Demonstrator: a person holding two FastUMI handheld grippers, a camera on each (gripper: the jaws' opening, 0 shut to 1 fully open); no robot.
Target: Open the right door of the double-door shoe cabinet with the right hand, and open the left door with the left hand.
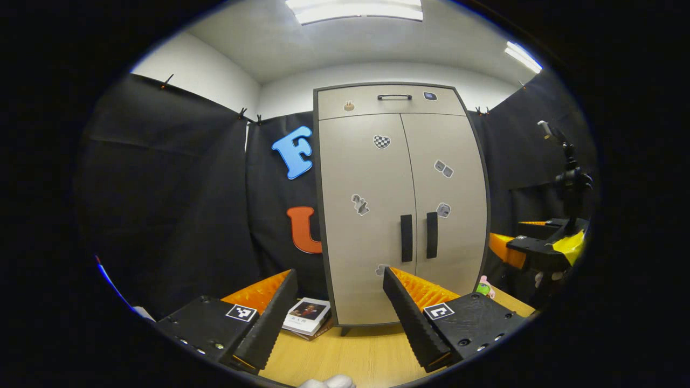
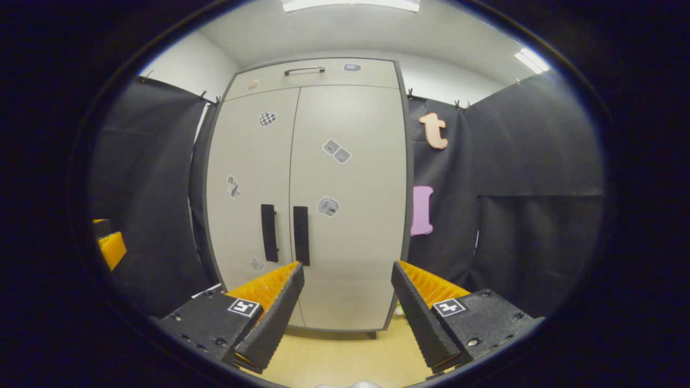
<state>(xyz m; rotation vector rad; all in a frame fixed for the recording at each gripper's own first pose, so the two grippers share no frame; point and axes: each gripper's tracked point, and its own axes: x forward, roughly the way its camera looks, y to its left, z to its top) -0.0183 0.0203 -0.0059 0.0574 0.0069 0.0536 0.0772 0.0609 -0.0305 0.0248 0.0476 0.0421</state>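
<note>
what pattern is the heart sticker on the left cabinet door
A black-and-white checkerboard; the heart sticker shows best in the left gripper view.

One shoe cabinet (image 1: 399,205) counted, standing on wooden table (image 1: 345,355). Two doors noted: left door (image 1: 364,215), right door (image 1: 450,205). Two vertical door handles: left handle (image 1: 406,237), right handle (image 1: 432,235). One top drawer (image 1: 388,101) with one handle. Five stickers tallied on doors. Books (image 1: 307,317) beside cabinet: stacked, count unclear. One small toy (image 1: 485,288) recorded. Two ceiling lights seen.
</note>
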